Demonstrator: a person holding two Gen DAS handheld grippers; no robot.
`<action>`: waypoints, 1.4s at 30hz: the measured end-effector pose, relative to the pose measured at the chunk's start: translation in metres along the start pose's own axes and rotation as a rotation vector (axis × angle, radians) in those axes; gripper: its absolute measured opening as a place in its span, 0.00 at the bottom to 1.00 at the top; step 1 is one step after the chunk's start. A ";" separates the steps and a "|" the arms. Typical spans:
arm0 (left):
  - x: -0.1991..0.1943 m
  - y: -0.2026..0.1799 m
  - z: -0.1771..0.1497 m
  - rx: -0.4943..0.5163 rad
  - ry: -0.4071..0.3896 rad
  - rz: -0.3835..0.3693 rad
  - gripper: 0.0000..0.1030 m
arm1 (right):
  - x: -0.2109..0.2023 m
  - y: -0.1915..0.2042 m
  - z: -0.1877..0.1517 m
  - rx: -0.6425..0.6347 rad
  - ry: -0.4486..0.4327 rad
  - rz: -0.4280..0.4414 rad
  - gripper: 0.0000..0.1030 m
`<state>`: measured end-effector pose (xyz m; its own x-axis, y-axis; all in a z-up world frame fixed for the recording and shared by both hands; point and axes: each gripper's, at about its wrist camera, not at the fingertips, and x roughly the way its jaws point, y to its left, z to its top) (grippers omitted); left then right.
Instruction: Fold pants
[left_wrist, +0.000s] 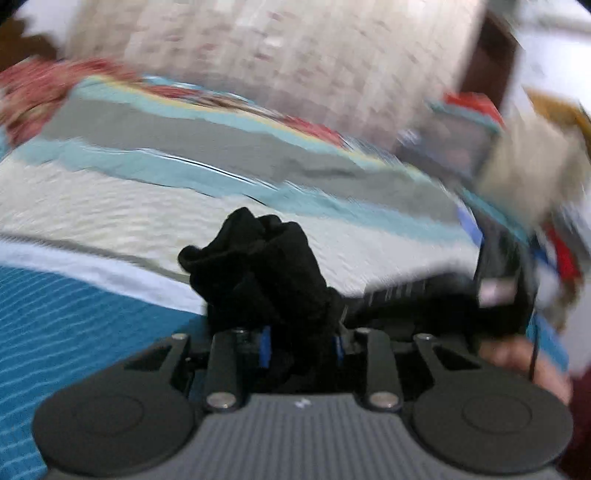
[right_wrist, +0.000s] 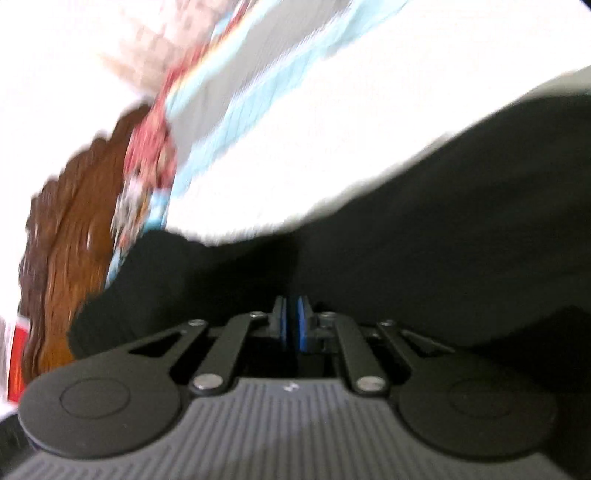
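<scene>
Left gripper (left_wrist: 301, 347): ribbed grey housing, black linkage arms, blue pads; jaws are pinching a bunched wad of the black pants (left_wrist: 258, 266), soft matte knit bulging forward in rounded folds. Right gripper (right_wrist: 291, 328): same build, blue pads (right_wrist: 282, 325) are sitting nearly together, clamping a thin edge of the same pants, whose dark cloth is spreading left and right just beyond the fingers. Bedspread (left_wrist: 110, 206) is lying beneath and behind: banded weave in teal, white, cream, pale blue and grey. Floral red fabric (left_wrist: 33, 92) is blurring at the far edge.
</scene>
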<state>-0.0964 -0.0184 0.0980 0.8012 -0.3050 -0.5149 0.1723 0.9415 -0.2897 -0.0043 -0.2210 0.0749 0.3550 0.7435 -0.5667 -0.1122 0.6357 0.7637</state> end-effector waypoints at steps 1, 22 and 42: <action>0.010 -0.014 -0.004 0.032 0.034 -0.014 0.31 | -0.019 -0.010 0.004 0.019 -0.054 -0.011 0.13; -0.022 0.042 0.001 -0.216 0.091 0.041 0.33 | -0.029 -0.001 -0.019 -0.220 -0.045 -0.082 0.26; 0.058 -0.025 -0.020 0.027 0.283 0.044 0.19 | -0.094 0.015 0.001 -0.407 -0.413 -0.211 0.50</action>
<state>-0.0658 -0.0621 0.0591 0.6171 -0.2880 -0.7323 0.1588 0.9571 -0.2426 -0.0386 -0.2820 0.1400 0.7291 0.5033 -0.4637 -0.3170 0.8489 0.4230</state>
